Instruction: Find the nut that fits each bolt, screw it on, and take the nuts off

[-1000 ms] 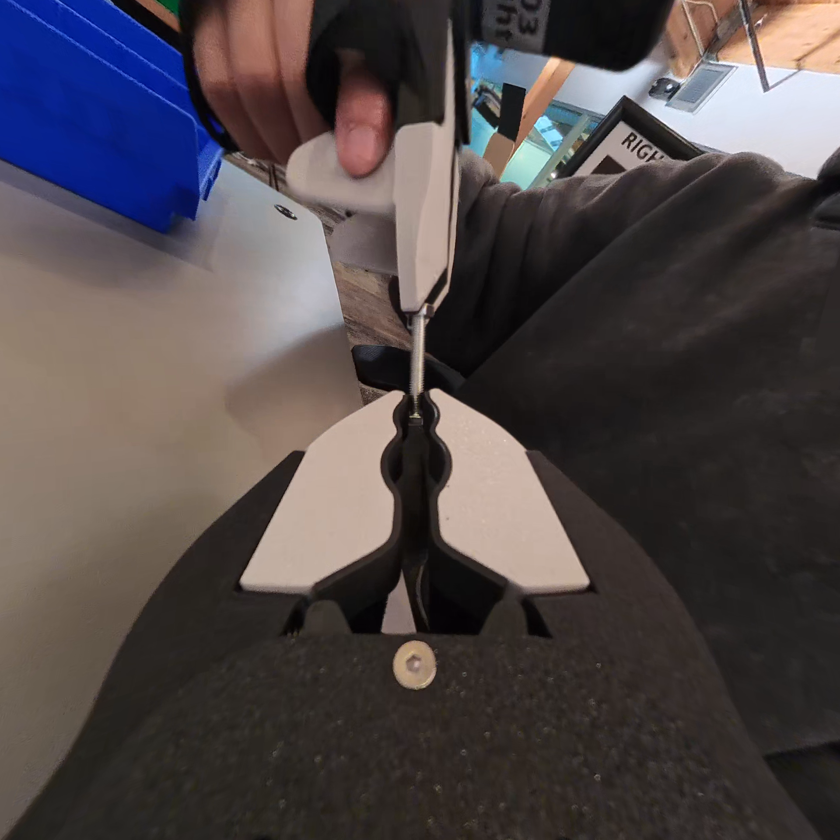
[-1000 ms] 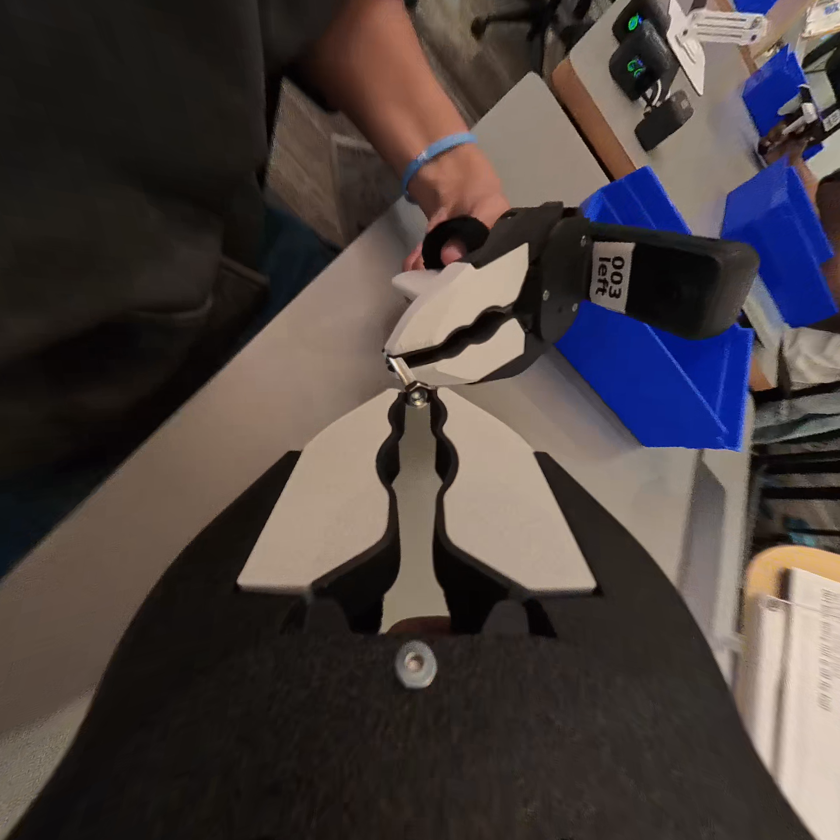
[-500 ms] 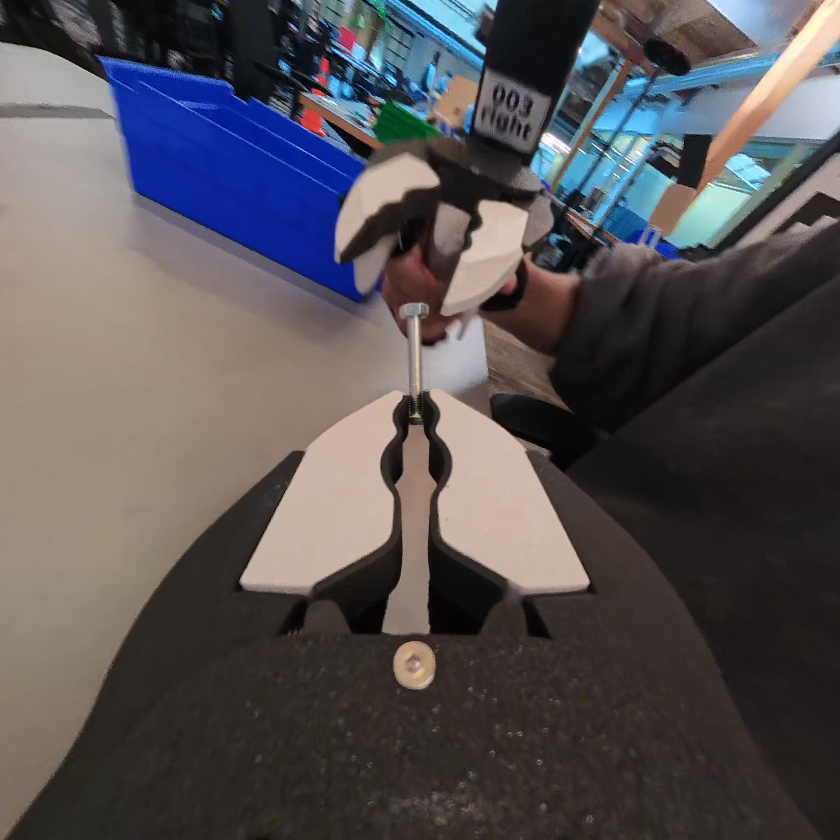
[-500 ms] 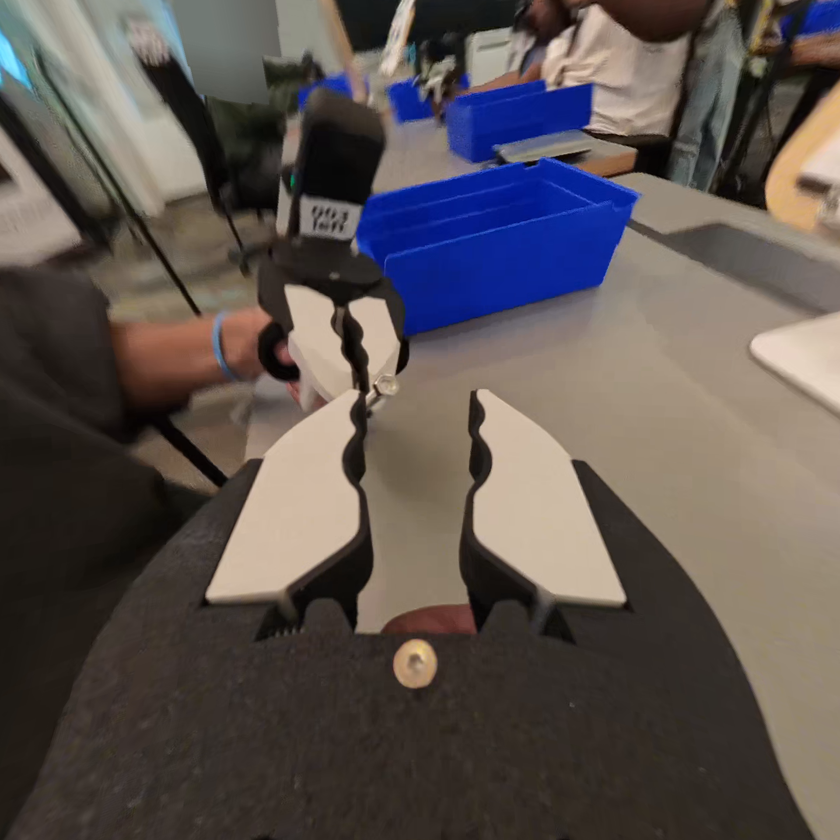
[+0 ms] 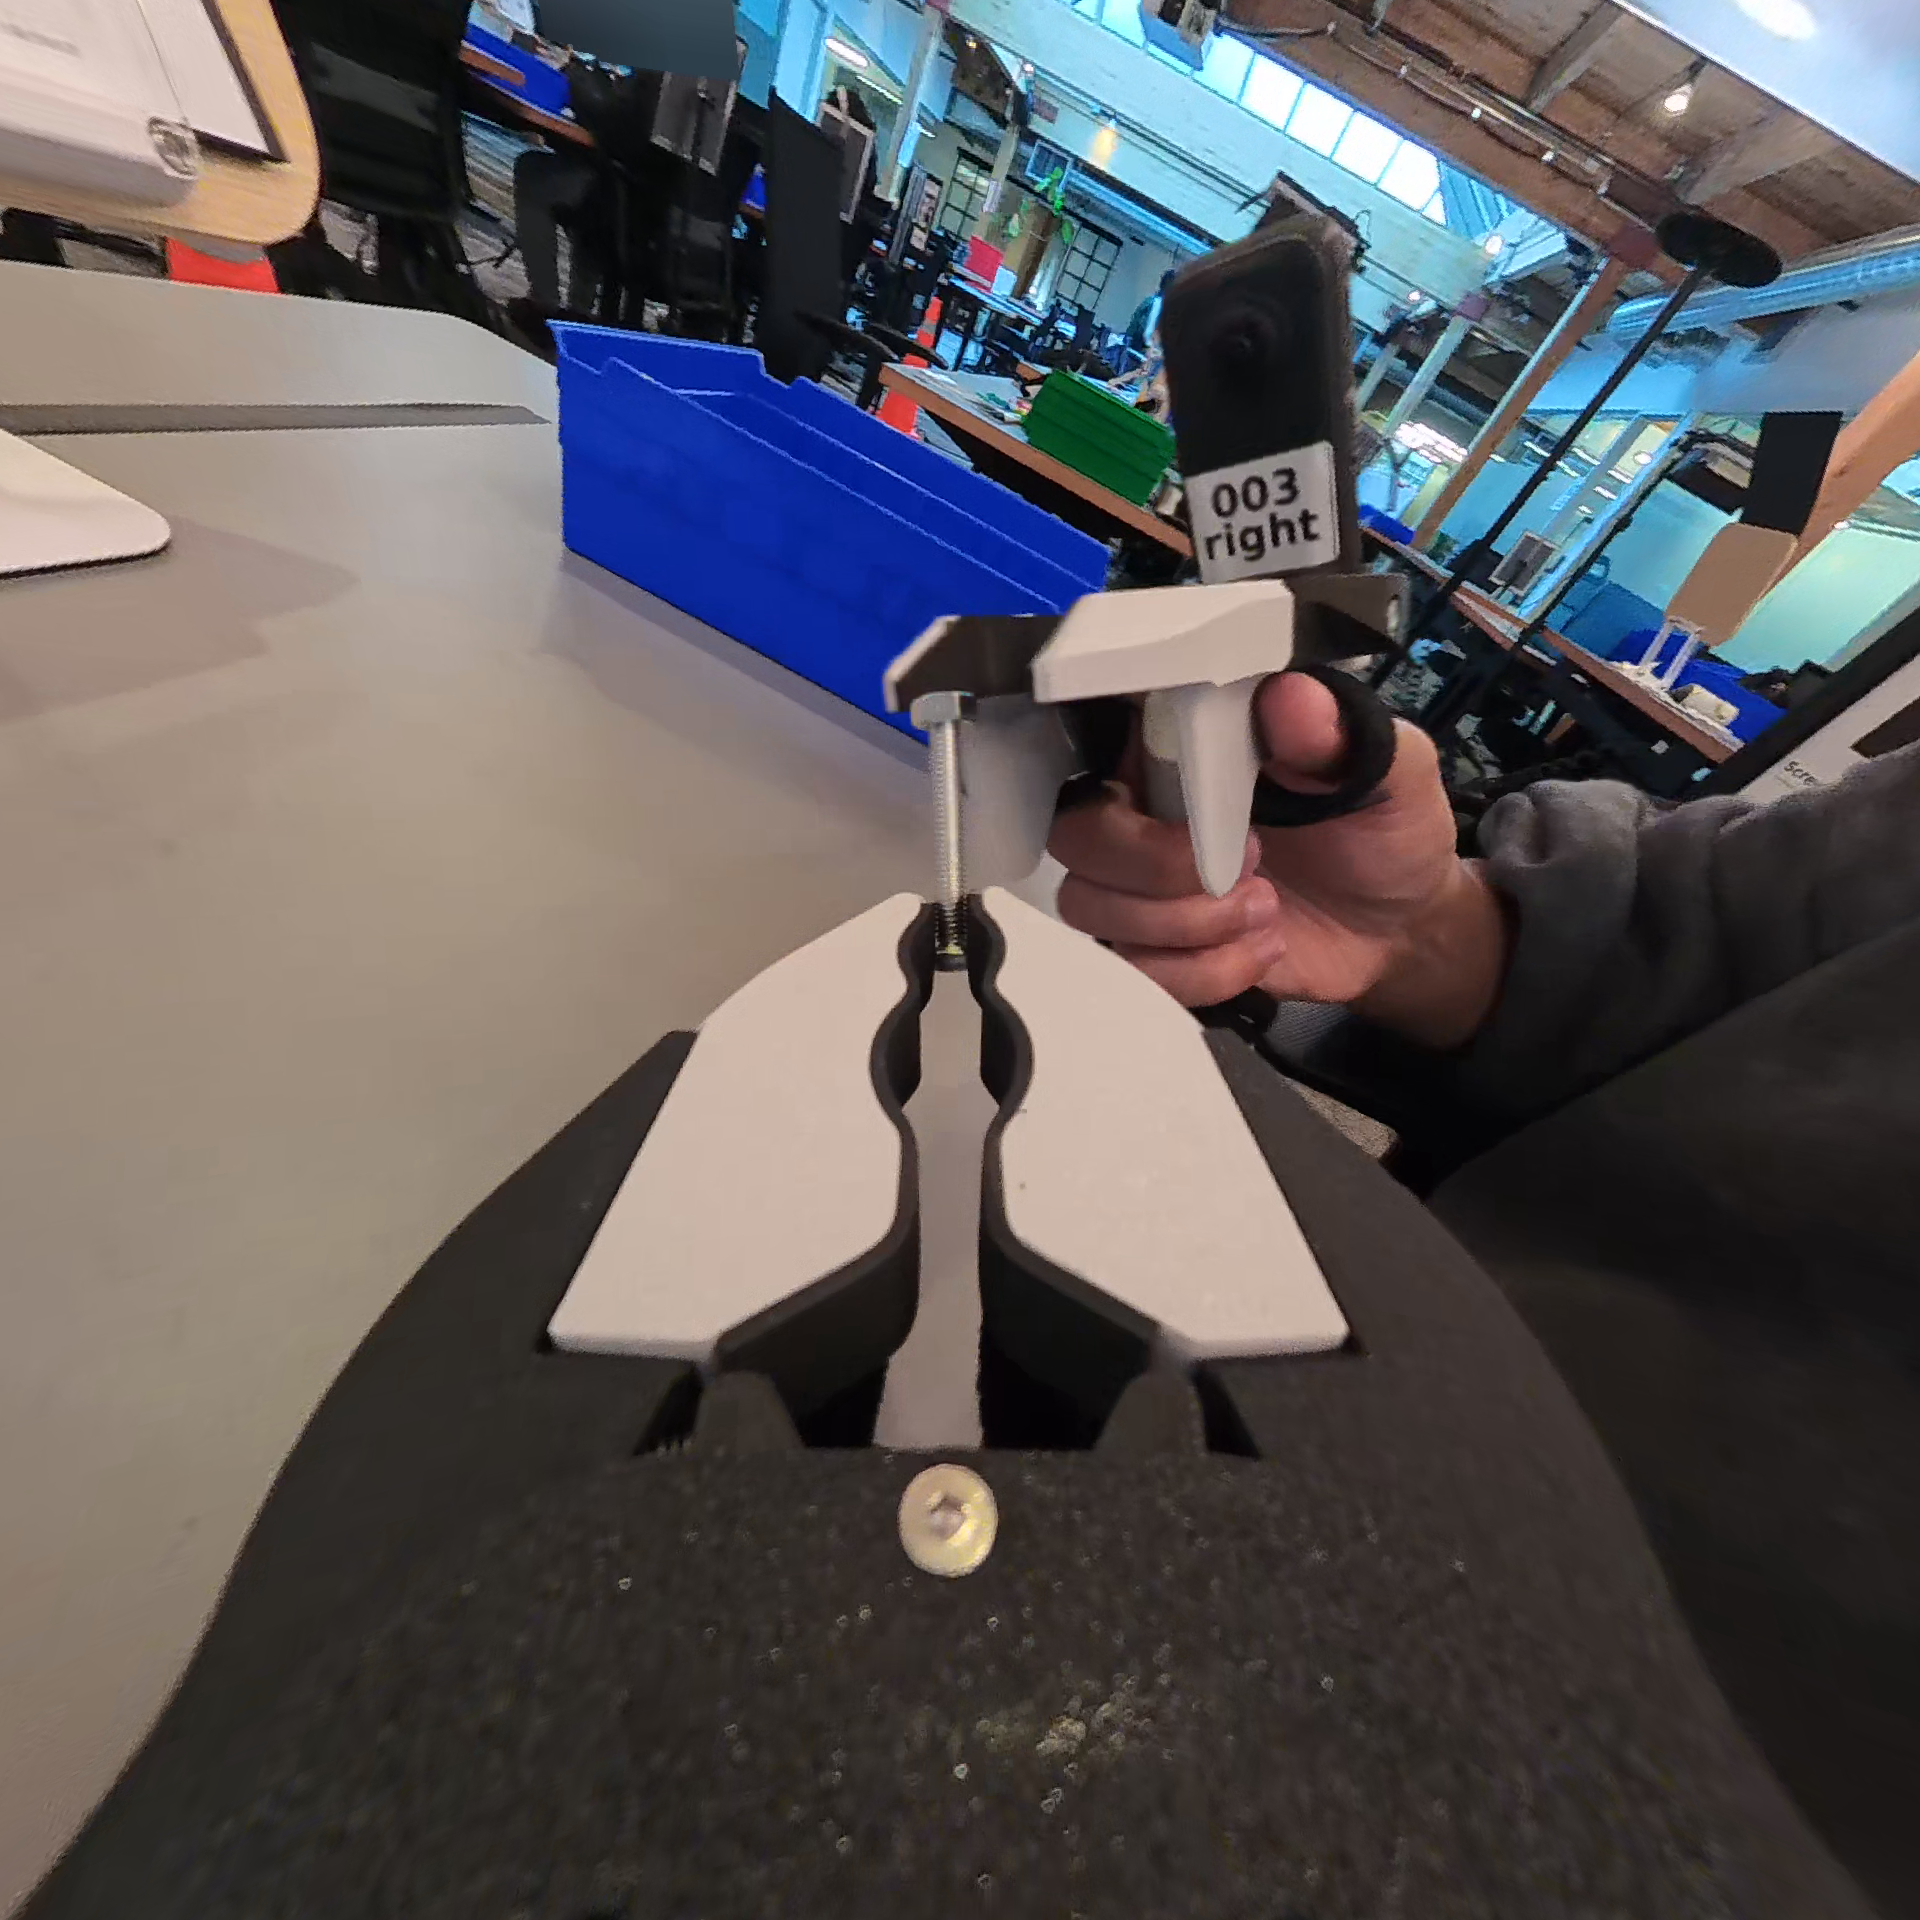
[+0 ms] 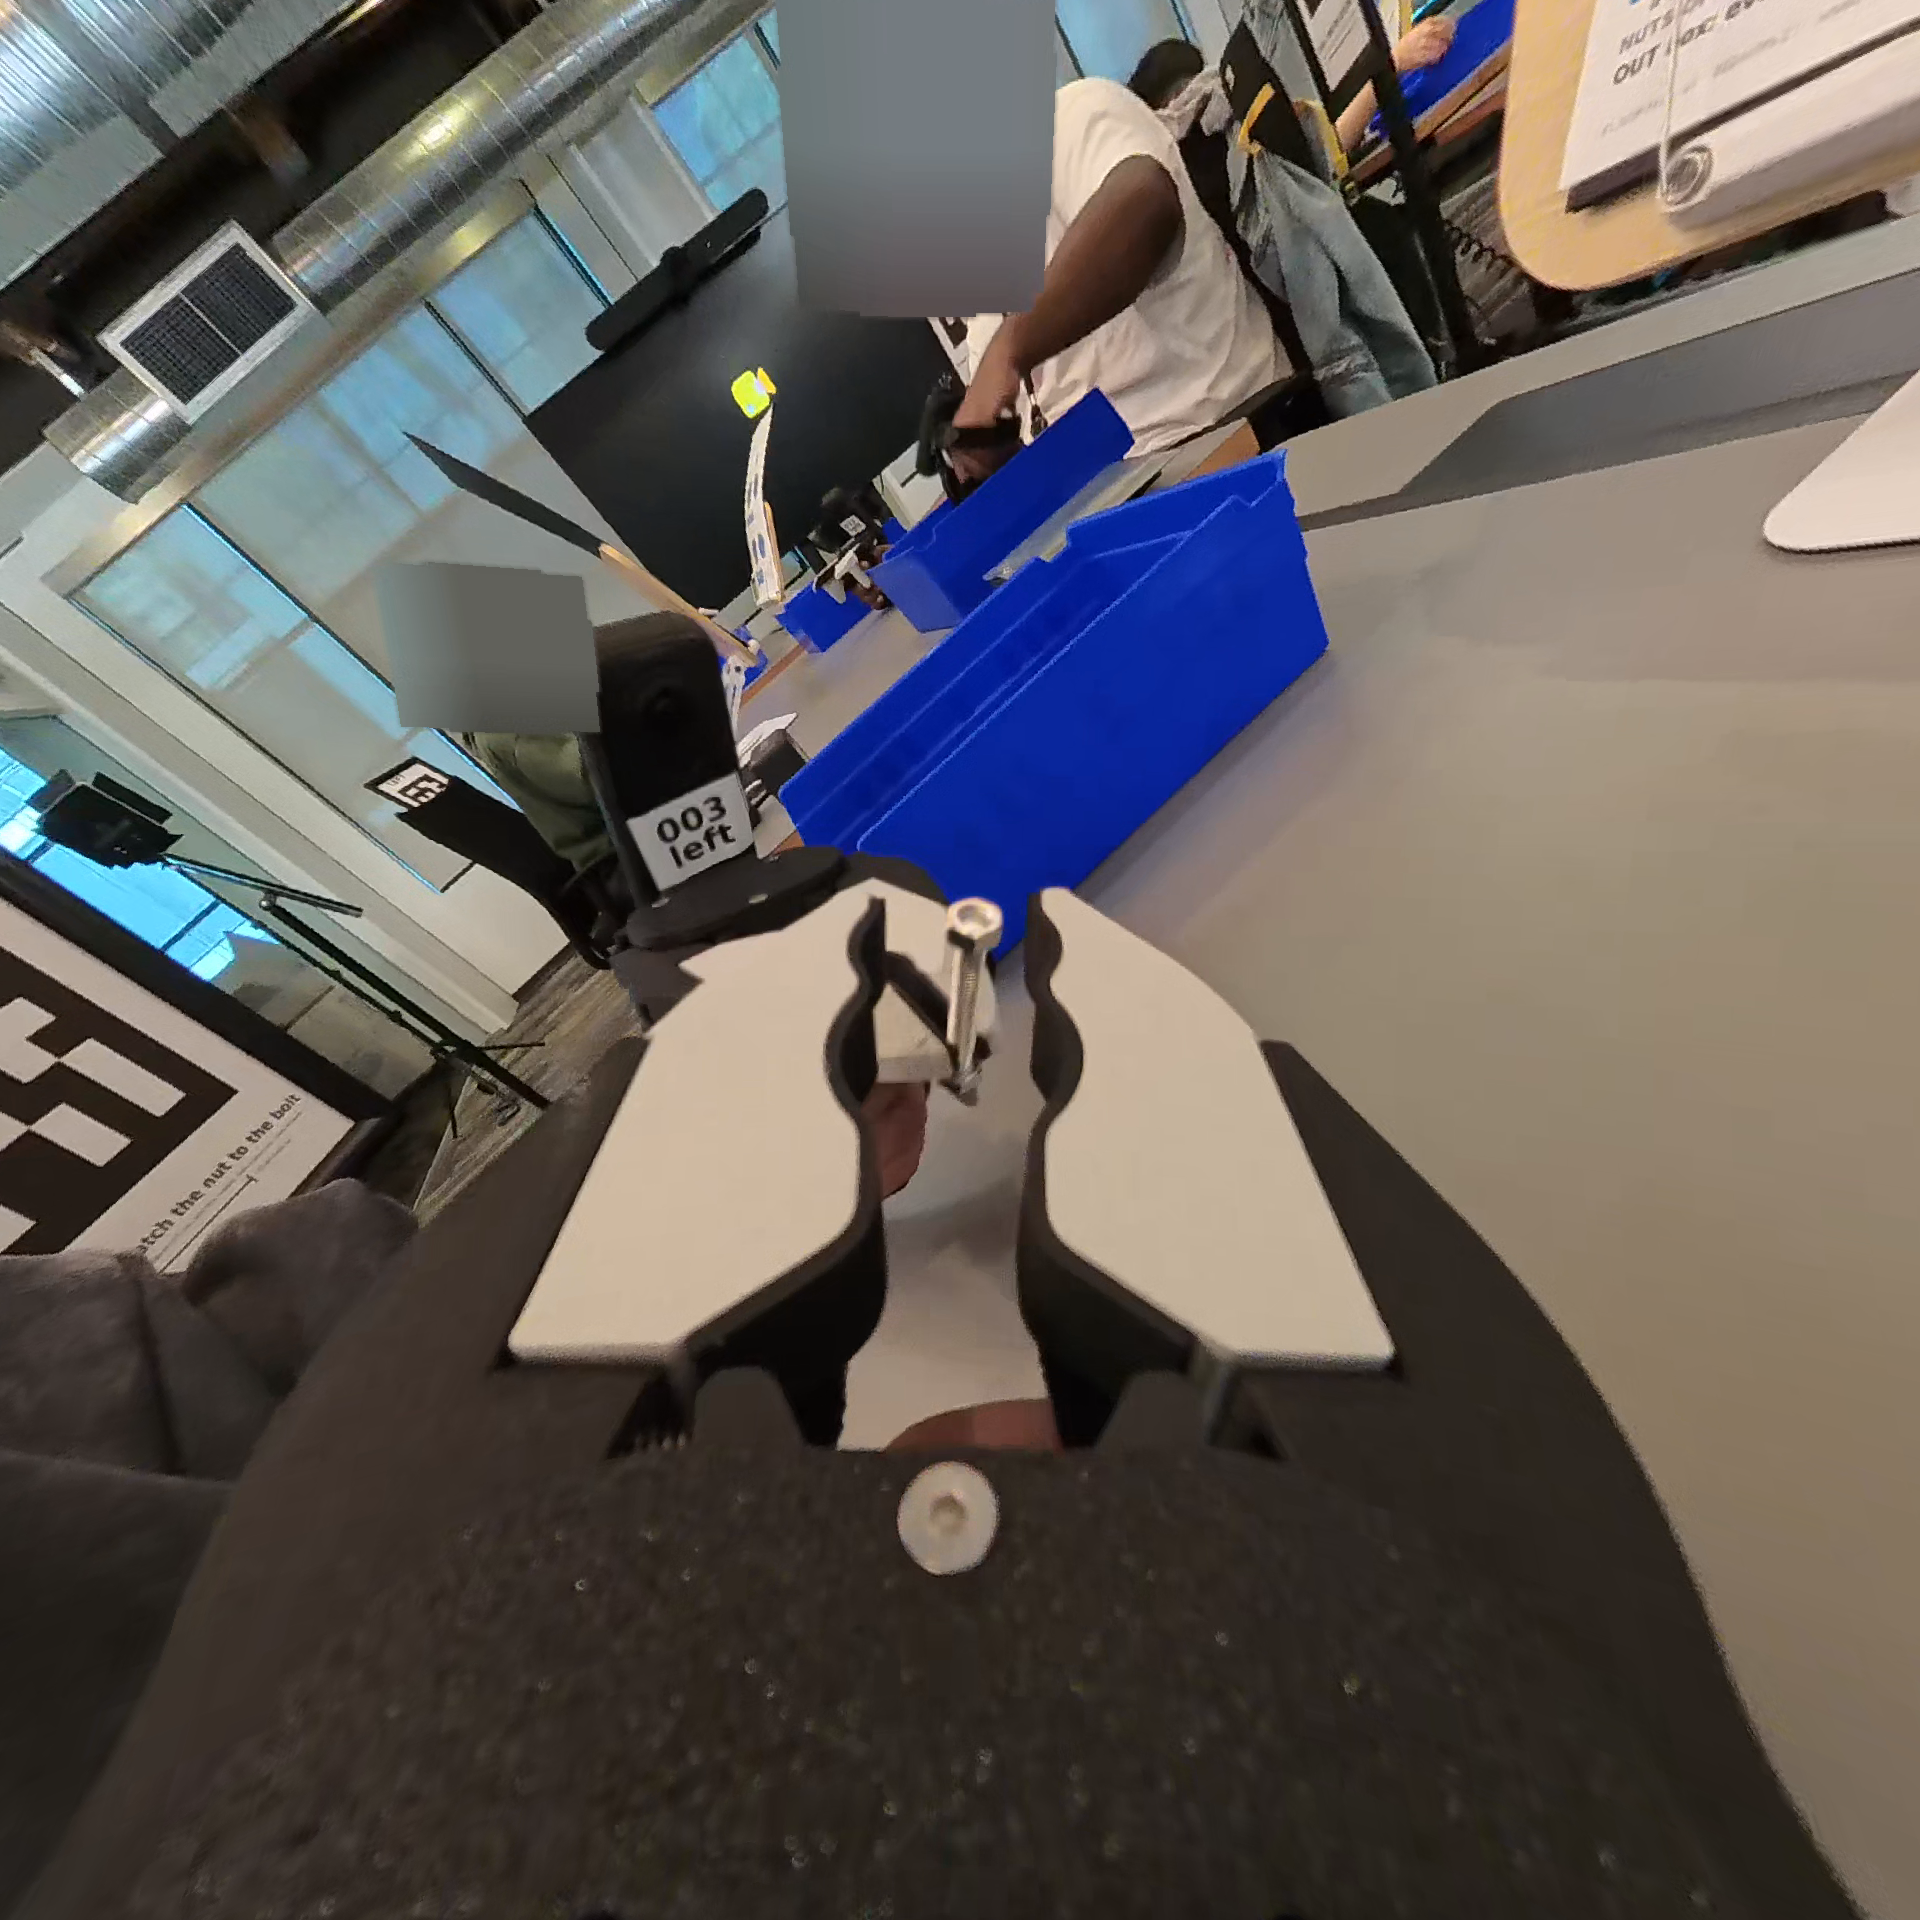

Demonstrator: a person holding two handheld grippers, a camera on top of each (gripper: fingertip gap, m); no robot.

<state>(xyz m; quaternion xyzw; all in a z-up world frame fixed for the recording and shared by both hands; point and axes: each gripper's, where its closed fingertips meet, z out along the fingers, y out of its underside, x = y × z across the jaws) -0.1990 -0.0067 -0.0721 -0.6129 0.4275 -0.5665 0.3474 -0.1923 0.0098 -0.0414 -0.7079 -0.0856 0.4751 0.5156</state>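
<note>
Gripping the threaded lower end of a silver bolt (image 5: 948,821) between its fingertips, the left gripper (image 5: 951,940) is clamped tight, white fingers (image 5: 790,1122) nearly meeting along their length. Bolt stands upright, long axis vertical, hex head on top, threads running down into the tips. A small nut seems to sit at the pinched end, but it is too dark there to be sure.

Right gripper (image 5: 997,691) just beyond, held by a hand (image 5: 1278,883) to the right. Its fingers lie flat and level with the bolt head, spread apart, grasping nothing. In the right wrist view the right gripper (image 6: 956,945) shows a wide gap between its tips; the bolt (image 6: 968,997) sits inside that gap, head (image 6: 975,920) at the far end, touching neither finger as far as can be seen. The left gripper (image 6: 951,1070) appears behind it, fingers closed on the bolt's lower end.

Grey table (image 5: 364,831) beneath both tools. Blue bin (image 5: 790,509) farther off on the table, well apart from the bolt, left of the right gripper. White slab-like base (image 5: 62,520) at far left edge. Dark grey sleeve (image 5: 1662,935) fills the near right. Other tables and bins in the far background.
</note>
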